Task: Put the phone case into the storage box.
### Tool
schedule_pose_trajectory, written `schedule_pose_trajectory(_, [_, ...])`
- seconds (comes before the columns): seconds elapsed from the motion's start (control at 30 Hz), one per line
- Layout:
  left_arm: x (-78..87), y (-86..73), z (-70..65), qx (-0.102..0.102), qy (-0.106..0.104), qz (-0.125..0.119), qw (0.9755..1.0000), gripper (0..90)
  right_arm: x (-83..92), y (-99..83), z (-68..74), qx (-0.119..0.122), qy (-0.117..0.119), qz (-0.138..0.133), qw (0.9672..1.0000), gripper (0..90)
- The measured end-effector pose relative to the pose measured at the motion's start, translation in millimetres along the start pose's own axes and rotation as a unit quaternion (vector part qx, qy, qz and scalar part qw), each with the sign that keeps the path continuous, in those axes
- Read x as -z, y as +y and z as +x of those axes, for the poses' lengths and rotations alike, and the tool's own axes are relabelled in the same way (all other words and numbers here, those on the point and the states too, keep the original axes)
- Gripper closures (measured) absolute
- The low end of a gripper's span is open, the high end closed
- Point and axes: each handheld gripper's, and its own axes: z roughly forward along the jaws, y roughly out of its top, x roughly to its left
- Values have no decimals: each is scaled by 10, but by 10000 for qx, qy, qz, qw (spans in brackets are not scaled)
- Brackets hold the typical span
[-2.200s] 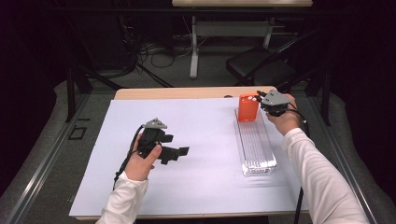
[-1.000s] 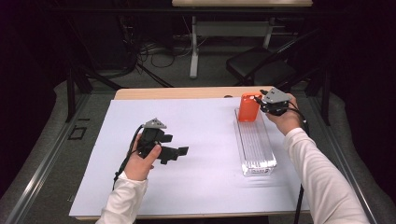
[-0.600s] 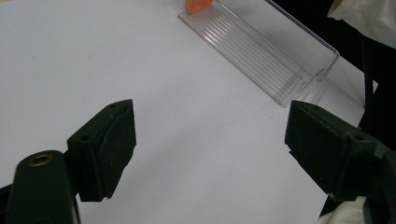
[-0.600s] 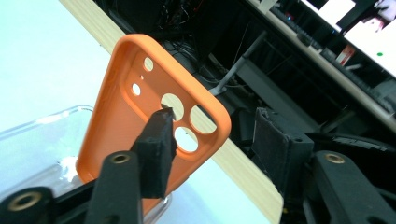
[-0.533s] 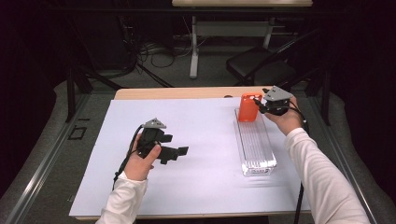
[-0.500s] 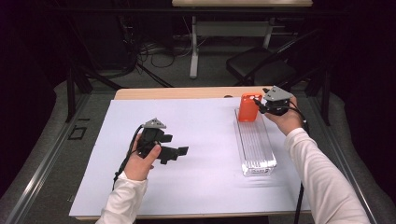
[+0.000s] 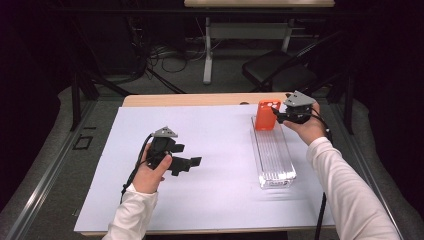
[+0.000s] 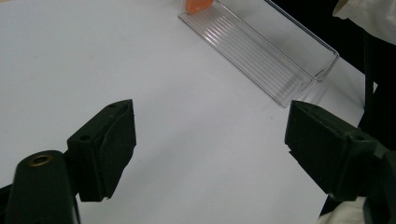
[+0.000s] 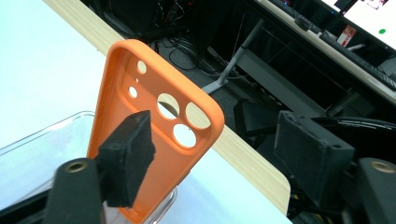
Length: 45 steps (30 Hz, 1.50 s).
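The lower end of the orange phone case [image 9: 154, 135] is cut off by the bottom edge of the right gripper view and partly hidden behind a black pad. Its seating in the clear tray [image 7: 272, 155] cannot be determined.

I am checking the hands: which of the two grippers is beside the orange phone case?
The right gripper, at the tray's far end beside the orange phone case; the left gripper hovers over bare paper.

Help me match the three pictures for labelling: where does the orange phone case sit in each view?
High view: orange phone case upright at the clear tray's far end.
Left gripper view: case at the top edge.
Right gripper view: case centre-left.
Shared landmark: the tray.
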Motion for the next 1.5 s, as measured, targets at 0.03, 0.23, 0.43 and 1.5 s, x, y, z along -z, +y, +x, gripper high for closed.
schedule_pose_trajectory(0.03, [0, 0, 0, 0, -2, -1, 10000, 171, 3, 5, 2, -51, -16, 22, 10000, 252])
schedule_pose_trajectory(0.23, [0, -3, 1, 39, -2, -12, 10000, 171, 25, 37, 27, -228, -68, 189, 9995, 176])
schedule_pose_trajectory(0.43, [5, -2, 9, 39, -17, -10, 10000, 172, 33, 61, 40, -449, 11, 352, 9984, 141])
schedule_pose_trajectory(1.5, [72, -14, 105, 115, -74, -76, 9999, 171, 191, 224, 36, -1616, 587, 1032, 9797, 0])
